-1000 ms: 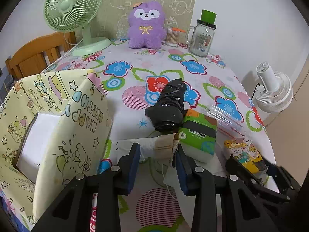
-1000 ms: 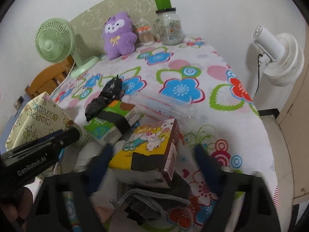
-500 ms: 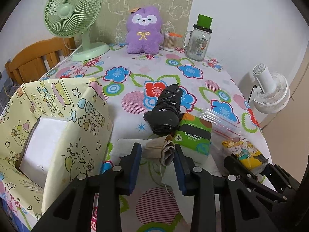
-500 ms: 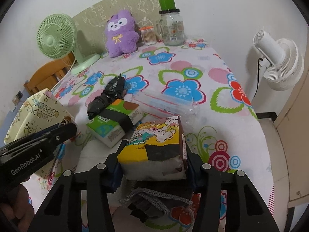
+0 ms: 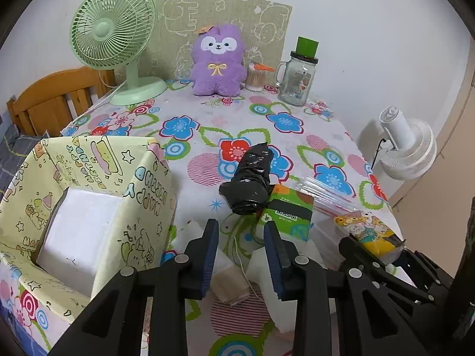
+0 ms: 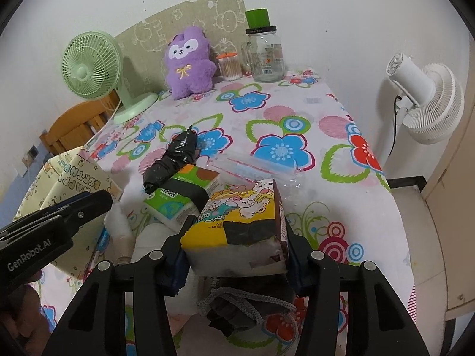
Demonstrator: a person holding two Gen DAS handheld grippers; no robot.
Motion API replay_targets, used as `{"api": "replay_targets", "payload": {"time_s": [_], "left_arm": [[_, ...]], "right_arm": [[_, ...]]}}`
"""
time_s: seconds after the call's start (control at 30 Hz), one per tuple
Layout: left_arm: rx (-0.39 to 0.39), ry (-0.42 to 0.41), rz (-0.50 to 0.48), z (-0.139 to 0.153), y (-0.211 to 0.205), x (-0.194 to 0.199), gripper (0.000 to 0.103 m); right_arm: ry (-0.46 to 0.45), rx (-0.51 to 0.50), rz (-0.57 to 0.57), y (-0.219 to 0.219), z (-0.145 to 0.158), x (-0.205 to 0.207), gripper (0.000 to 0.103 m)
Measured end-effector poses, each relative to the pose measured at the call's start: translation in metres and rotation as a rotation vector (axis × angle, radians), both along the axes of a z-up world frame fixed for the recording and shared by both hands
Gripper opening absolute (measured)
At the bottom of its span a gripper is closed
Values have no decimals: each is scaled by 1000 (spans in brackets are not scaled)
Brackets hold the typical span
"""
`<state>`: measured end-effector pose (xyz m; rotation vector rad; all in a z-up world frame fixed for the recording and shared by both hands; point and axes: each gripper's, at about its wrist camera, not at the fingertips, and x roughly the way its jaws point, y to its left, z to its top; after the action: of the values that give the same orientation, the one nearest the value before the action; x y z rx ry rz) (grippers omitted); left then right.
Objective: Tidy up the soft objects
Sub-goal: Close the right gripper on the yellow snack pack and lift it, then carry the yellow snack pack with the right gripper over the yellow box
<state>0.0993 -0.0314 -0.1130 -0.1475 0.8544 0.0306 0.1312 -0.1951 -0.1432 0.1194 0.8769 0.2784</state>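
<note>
My right gripper [image 6: 236, 234] is shut on a yellow cartoon tissue pack [image 6: 237, 225] and holds it above a grey drawstring pouch [image 6: 237, 305]. The pack also shows in the left wrist view [image 5: 368, 235]. My left gripper [image 5: 241, 241] is open and empty over the cloth, above a beige roll [image 5: 230, 284] and white soft pieces [image 5: 279, 305]. A green tissue pack [image 5: 286, 212] and a black plastic bundle [image 5: 251, 179] lie just beyond it. A yellow cartoon-print box [image 5: 89, 195] with a white block [image 5: 80, 234] inside stands at the left.
A purple plush [image 5: 218, 59], green desk fan [image 5: 114, 34], cotton-swab jar [image 5: 256, 77] and glass mug jar [image 5: 298, 75] line the far edge of the flowered table [image 5: 184, 124]. A clear plastic bag [image 5: 326, 191] lies at right. A white fan [image 5: 406, 148] stands beyond the right edge; a wooden chair [image 5: 50, 101] at left.
My right gripper closed on the yellow tissue pack and lifted it. My left gripper opened wider and let go of the beige roll, which now lies lower, beneath the fingers.
</note>
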Motion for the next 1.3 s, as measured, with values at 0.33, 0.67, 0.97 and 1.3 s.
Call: {"api": "replay_targets", "payload": {"time_s": [0.33,0.67,0.97,1.3], "left_arm": [[-4,-14,-5,7,1,-5,31],[-3,-48,-8,21,3,-15,31],[-14,-103,-2,44,10,-31,31],[-24,-150,8,62,19,-49,31]], "right_arm": [[-19,7,8,1,7,-3,55],[-50,17,-1,0,23,-12,55],[-96,18,8,7,45,-23,55],[-141,7,24,17,67,-38,55]]}}
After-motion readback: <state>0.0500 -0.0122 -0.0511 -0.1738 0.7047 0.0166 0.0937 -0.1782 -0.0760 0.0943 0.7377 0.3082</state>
